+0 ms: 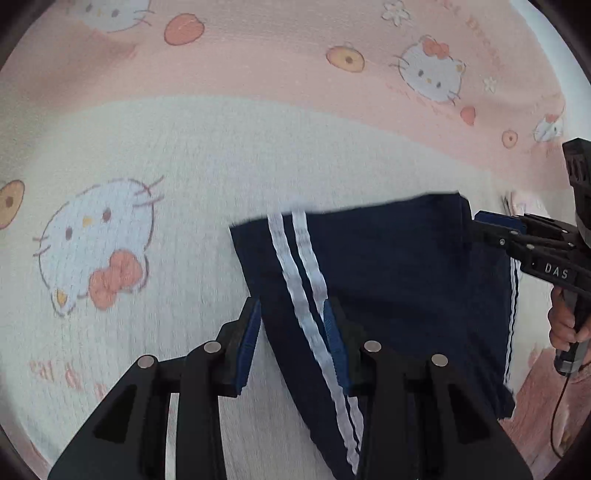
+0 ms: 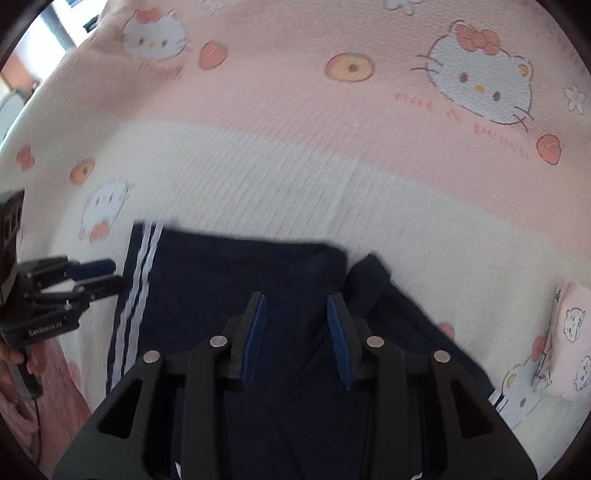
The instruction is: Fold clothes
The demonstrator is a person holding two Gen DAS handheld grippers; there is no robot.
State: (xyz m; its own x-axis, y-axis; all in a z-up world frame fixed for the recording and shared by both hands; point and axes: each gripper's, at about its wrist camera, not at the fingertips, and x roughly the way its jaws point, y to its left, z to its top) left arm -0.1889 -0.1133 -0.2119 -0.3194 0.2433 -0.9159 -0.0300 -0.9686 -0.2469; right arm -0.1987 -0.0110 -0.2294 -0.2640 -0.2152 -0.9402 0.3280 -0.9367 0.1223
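Dark navy shorts with two white side stripes lie flat on the bed sheet. In the left wrist view, my left gripper is open, and the striped left edge of the shorts runs between its fingers. My right gripper reaches in at the shorts' far right corner. In the right wrist view, the right gripper is open low over the middle of the shorts, nothing pinched. The left gripper sits beside the striped edge with its fingers apart. Both views are motion-blurred.
The pink and white bed sheet with cartoon cat and peach prints covers everything around the shorts. A small pink printed cloth bundle lies at the right. A hand holds the right gripper's handle. The bed edge and room show at top left.
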